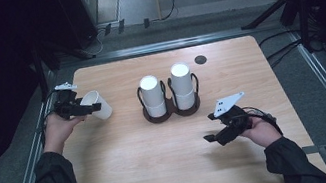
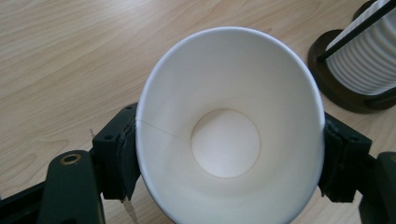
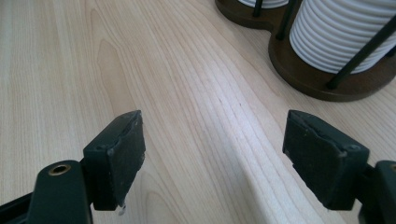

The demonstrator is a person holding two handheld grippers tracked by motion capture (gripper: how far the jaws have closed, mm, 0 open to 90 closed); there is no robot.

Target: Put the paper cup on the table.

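left gripper [image 1: 87, 108]: clamped on paper cup [image 1: 97, 104], cup between its pads | right gripper [image 1: 214, 127]: released

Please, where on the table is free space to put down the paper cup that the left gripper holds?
The left gripper grips the paper cup. Bare wood lies between it and the cup holder, and along the near edge of the table between both hands. It is crowded around the holder's two cup stacks.
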